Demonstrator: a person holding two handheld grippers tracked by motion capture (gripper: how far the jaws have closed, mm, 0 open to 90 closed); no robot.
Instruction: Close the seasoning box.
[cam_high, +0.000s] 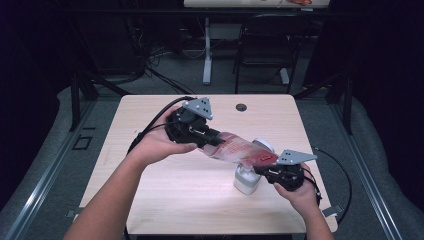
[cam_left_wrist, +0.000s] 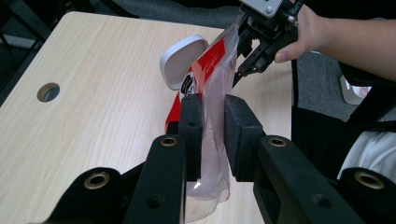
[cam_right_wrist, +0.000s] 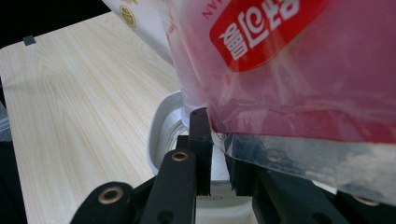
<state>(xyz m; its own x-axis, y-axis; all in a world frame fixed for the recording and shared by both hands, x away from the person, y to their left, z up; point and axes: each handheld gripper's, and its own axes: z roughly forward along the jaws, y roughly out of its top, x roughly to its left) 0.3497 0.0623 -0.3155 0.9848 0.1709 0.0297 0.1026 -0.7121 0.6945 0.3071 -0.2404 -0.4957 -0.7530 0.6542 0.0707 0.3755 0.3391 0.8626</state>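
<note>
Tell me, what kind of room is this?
Probably a lab or workshop for recording handling work: a light wooden table ringed by dark curtains, loose cables on the floor, and a folding chair beside another desk behind.

The tabletop (cam_high: 165, 200) lies free left and front; right of centre, a white container (cam_high: 246, 181) and the bag (cam_high: 240, 150) stretched above it block passage.

High view is sitting above the near edge, looking forward and down over the whole table (cam_high: 165, 200). Each gripper view is riding its gripper, looking along the jaws at close range. All three are sharing the bag (cam_high: 240, 150) (cam_left_wrist: 212, 88) (cam_right_wrist: 289, 70) and white container (cam_high: 246, 182) (cam_left_wrist: 182, 60) (cam_right_wrist: 163, 130).
</note>
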